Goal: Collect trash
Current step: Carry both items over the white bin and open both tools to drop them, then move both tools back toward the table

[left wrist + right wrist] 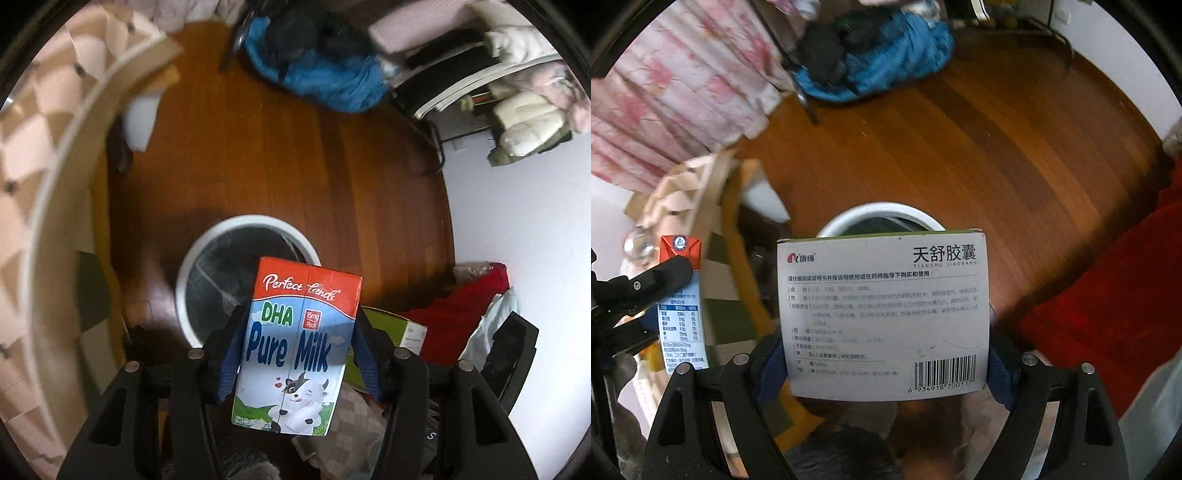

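Note:
My left gripper (295,350) is shut on a red, white and blue milk carton (295,343) marked "Pure Milk", held upright above the near edge of a round white trash bin (207,254) on the wooden floor. My right gripper (884,354) is shut on a flat white medicine box (882,314) with a barcode, held above the same bin (846,219), whose rim shows just past the box. The milk carton (681,302) and the left gripper also show at the left of the right wrist view. The medicine box's green edge (391,328) shows at the right of the left wrist view.
A blue and black heap of clothes (325,70) lies on the far floor. A pink quilted bed edge (44,177) runs along the left. Red fabric (1108,314) and a white wall (517,221) are on the right. A clothes rack (517,107) stands far right.

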{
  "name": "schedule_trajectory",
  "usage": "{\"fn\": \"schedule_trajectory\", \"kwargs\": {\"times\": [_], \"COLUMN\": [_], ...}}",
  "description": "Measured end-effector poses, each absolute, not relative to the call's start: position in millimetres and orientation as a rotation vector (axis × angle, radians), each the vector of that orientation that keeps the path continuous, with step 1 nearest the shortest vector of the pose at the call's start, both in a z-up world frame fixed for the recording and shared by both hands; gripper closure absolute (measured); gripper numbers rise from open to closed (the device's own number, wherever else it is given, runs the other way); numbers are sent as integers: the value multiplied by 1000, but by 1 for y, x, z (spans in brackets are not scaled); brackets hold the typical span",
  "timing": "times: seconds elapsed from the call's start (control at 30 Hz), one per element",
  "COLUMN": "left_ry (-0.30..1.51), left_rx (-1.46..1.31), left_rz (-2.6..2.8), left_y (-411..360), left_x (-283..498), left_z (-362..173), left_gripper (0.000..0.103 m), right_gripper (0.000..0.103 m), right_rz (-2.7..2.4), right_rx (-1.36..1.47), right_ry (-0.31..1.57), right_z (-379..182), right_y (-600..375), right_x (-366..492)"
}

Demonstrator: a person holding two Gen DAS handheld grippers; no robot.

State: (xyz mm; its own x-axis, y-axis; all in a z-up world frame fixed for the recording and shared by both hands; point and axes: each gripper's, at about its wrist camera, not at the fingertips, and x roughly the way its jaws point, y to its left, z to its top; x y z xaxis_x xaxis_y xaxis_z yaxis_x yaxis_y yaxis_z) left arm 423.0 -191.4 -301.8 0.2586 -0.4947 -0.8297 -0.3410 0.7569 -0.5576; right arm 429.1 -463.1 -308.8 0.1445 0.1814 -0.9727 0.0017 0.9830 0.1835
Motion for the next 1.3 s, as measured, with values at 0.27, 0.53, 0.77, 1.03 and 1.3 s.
{"fn": "schedule_trajectory", "kwargs": {"times": [0.27,0.53,0.77,1.03,1.3], "left_ry": [1325,1268,1296,1291,1225], "left_rx": [-628,-307,-204,-173,-147], "left_rz": [-76,107,129,115,89], "left_y": [-203,-213,-227,-234,-239], "left_x": [415,410,383,370,357], "left_z": [-300,-297,-289,-273,-237], "left_gripper": [11,11,11,11,11], "right_gripper": [10,0,0,0,0], "right_rz": [110,13,16,33,27], "right_rx": [260,180,44,-9,5], "right_ry": [1529,1536,1569,1544,1460], "right_z": [-377,-383,-362,-336,-287], "right_y": [-477,-486,-471,-459,-463], "right_x": [451,442,417,395,380]}}
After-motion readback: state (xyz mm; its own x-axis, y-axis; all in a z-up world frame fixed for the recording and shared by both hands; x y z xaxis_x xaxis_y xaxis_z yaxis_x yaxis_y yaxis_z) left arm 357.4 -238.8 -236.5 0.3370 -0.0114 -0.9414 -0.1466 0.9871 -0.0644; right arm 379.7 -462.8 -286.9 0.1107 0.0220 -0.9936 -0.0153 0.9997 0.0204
